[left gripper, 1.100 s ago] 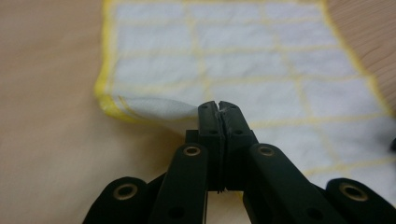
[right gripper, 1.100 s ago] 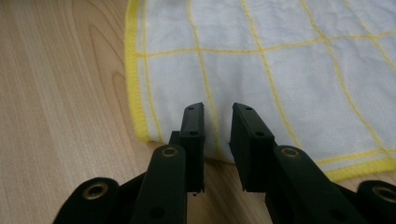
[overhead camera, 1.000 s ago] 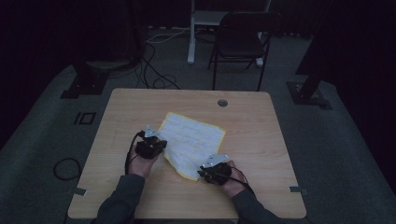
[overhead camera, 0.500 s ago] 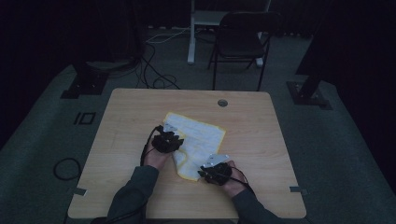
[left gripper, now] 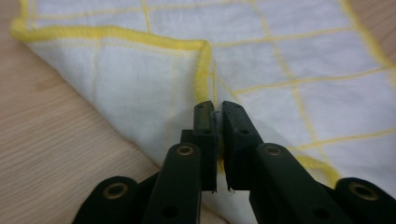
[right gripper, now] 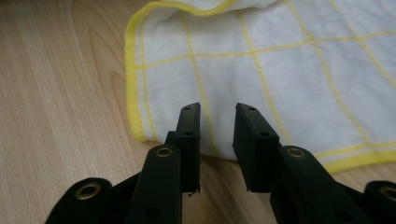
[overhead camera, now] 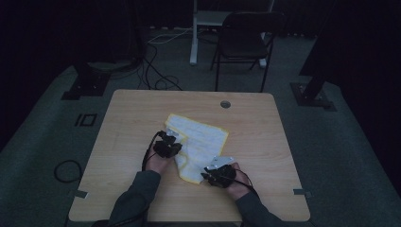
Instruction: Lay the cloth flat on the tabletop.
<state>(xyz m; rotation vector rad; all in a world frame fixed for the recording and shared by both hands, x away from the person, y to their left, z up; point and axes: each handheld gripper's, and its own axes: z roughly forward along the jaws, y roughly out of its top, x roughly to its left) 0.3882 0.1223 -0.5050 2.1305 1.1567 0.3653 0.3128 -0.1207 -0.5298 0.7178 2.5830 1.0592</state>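
Two grippers sit in your hands over the wooden table point(overhead camera: 265, 142), and the white cloth with yellow lines point(overhead camera: 201, 142) lies between them near the middle of it. Your left gripper point(left gripper: 215, 116) has its jaws pressed together on a yellow-edged corner of the cloth, which is folded over onto the rest. Your right gripper point(right gripper: 215, 121) has its jaws spread apart with nothing between them, right at the near edge of the cloth.
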